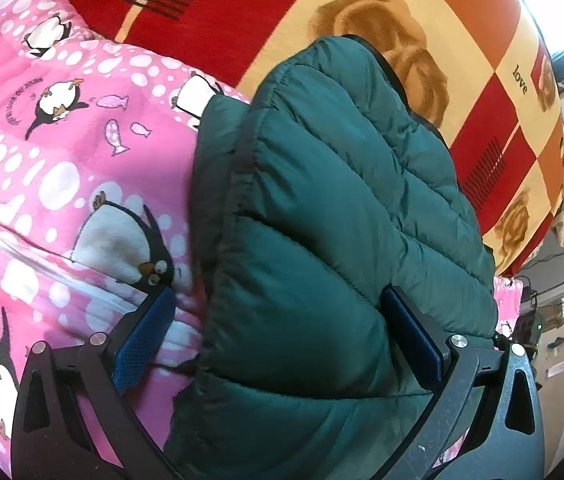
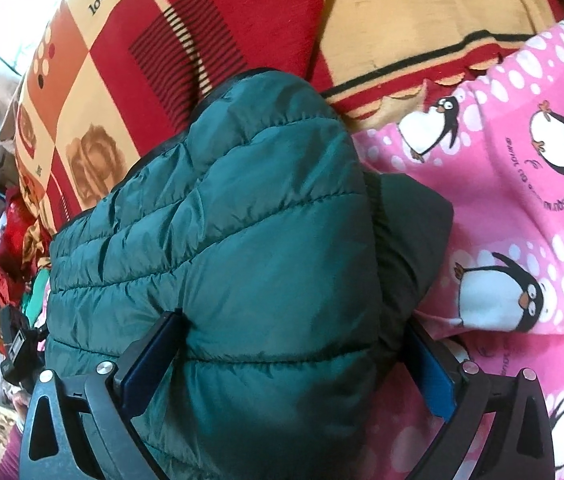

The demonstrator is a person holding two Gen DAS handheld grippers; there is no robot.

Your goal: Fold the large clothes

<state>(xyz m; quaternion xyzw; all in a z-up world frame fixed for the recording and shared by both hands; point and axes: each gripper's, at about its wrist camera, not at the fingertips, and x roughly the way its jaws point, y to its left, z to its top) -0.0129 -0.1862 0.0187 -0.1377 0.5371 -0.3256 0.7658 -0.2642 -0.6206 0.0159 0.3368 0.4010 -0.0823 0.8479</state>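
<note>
A dark green quilted puffer jacket lies folded in a thick bundle on a pink penguin-print blanket. My left gripper is open wide, its blue-padded fingers standing either side of the bundle's near end. In the right wrist view the same jacket fills the middle. My right gripper is open too, with the jacket's puffed edge between its fingers. I cannot tell whether the pads press the fabric.
A red, cream and orange patterned blanket covers the bed behind the jacket, and shows in the right wrist view. The pink blanket lies to the right there. Cluttered room items stand at the far left.
</note>
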